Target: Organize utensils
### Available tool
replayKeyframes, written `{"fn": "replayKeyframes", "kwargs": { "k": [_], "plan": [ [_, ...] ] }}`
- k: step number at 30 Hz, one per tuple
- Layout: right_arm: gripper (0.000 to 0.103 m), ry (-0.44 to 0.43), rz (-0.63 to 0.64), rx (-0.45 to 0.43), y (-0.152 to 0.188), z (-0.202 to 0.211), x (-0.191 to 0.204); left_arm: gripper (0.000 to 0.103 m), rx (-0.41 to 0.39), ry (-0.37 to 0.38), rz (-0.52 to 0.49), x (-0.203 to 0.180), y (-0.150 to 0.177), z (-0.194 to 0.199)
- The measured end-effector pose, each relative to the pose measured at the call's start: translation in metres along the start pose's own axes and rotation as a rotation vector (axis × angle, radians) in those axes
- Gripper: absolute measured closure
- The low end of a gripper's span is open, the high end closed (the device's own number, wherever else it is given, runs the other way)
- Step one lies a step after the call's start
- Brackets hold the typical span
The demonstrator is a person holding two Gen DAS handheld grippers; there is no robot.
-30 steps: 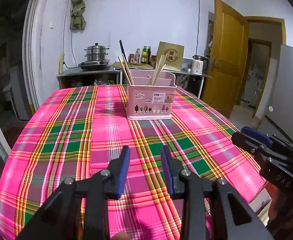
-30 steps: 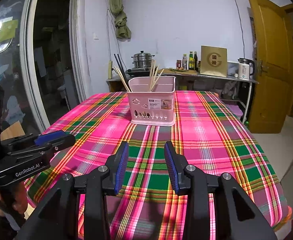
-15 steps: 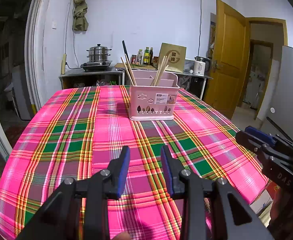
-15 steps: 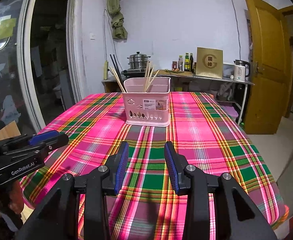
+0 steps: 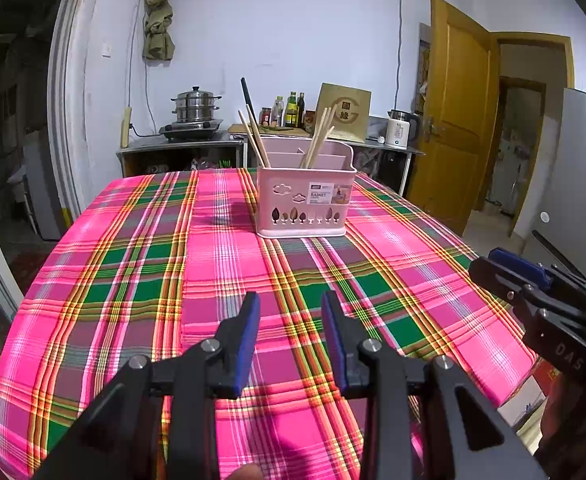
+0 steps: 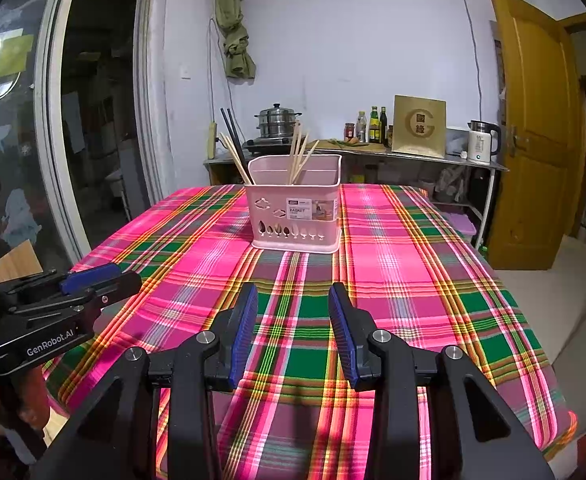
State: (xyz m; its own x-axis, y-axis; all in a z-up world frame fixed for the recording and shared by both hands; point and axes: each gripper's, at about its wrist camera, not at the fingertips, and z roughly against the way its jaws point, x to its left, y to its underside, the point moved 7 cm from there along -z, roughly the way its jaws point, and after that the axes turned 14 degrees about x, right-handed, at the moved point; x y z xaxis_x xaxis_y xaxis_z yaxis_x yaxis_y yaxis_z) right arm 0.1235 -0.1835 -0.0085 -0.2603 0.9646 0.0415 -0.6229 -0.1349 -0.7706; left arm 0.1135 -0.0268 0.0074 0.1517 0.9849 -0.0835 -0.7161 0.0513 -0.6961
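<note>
A pink utensil basket (image 5: 305,204) (image 6: 297,216) stands upright at the far middle of the plaid tablecloth (image 5: 133,280). Wooden chopsticks (image 5: 320,138) (image 6: 299,152) lean in its compartments, and a black pair (image 5: 248,98) (image 6: 231,132) sticks out at its left end. My left gripper (image 5: 289,312) hovers over the near part of the table, open, nothing between its blue pads. My right gripper (image 6: 293,304) is also open and empty, well short of the basket. Each gripper shows in the other's view: the right gripper (image 5: 509,270) at the right, the left gripper (image 6: 89,276) at the left.
Behind the table runs a steel counter (image 6: 413,156) with a steamer pot (image 5: 195,110), bottles (image 6: 373,124), a gold box (image 6: 419,126) and a kettle (image 5: 401,130). A wooden door (image 5: 457,112) stands open on the right. The table's near edge drops off below the grippers.
</note>
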Motion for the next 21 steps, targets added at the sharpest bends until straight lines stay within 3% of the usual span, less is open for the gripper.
{"fn": "replayKeyframes", "kwargs": {
  "k": [21],
  "plan": [
    [0.065, 0.000, -0.002, -0.002, -0.0002, 0.0017, 0.0012, 0.070, -0.008, -0.006, -0.005, -0.0018, 0.0000, 0.0027]
  ]
}}
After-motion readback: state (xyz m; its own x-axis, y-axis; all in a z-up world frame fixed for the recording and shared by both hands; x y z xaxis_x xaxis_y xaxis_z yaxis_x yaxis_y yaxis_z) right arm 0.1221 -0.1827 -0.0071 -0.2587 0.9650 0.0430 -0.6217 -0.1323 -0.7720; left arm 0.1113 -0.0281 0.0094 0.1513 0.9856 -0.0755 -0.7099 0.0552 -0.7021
